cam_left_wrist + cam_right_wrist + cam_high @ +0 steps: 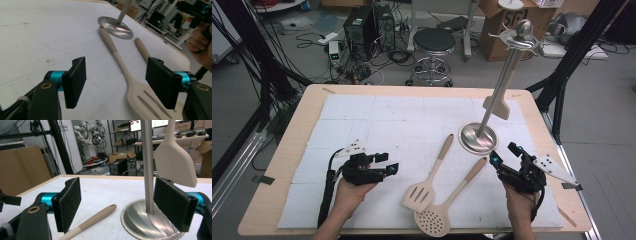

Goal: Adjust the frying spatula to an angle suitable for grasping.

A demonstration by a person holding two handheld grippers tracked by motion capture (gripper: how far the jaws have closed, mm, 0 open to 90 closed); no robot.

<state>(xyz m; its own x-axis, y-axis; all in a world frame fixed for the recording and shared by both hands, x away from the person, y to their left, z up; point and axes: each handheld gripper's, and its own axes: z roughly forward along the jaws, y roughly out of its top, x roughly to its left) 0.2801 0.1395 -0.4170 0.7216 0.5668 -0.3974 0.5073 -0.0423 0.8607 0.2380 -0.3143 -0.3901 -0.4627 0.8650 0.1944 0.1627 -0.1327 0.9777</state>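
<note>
A white mat (377,120) covers the tabletop (302,125). Toward its far right corner stands a steel utensil stand (478,138), a pale spatula (497,106) apparently hanging on it. Near the front edge's middle lie a slotted turner (428,180) and a perforated skimmer (447,206), side by side. The left gripper (387,165), left of the turner, has its jaws released, nothing between them. The right gripper (504,152), at the front right, is likewise spread and empty.
</note>
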